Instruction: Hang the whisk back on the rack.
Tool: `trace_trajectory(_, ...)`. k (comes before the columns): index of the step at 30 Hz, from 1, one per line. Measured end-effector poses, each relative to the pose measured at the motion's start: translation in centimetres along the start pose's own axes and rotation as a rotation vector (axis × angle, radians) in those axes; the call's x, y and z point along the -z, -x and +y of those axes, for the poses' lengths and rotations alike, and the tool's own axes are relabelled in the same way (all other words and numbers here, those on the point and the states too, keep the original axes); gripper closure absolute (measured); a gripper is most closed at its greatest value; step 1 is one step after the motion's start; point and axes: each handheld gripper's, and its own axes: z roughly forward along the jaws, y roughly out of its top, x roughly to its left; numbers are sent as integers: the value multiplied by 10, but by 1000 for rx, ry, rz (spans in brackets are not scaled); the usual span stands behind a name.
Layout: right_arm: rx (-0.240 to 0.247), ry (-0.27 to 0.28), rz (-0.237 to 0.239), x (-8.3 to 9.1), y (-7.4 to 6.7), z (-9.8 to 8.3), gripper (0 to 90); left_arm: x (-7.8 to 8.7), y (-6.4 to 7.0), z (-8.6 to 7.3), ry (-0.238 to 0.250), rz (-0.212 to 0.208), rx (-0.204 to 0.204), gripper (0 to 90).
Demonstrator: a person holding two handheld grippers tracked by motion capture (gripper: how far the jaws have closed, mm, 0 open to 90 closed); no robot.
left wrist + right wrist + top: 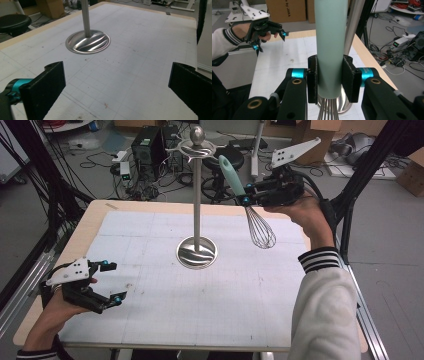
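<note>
The left gripper is resting low over the gridded mat, jaws spread wide and empty. At centre, the steel utensil stand is standing upright. The right gripper is clamping the whisk by its mint handle, wires hanging down, beside the stand's top hooks. Judged step: hanging the whisk. Next move calls for lifting the handle's end onto a hook.

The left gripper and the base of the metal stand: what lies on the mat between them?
Nothing: in the left gripper view, only bare, lightly stained mat stretches from the left gripper to the stand's base.
</note>
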Motion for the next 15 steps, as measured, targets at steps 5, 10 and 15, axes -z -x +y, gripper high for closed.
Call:
trace_trajectory(5,-16,11,0,-1,6,1,694,2,-1,0,6,3,1,17)
trace_trajectory(10,-13,12,2,-5,10,0,694,1,-1,0,5,1,1,17)
trace_trajectory(15,-28,-2,8,-11,13,0,693,2,-2,0,9,-1,0,17)
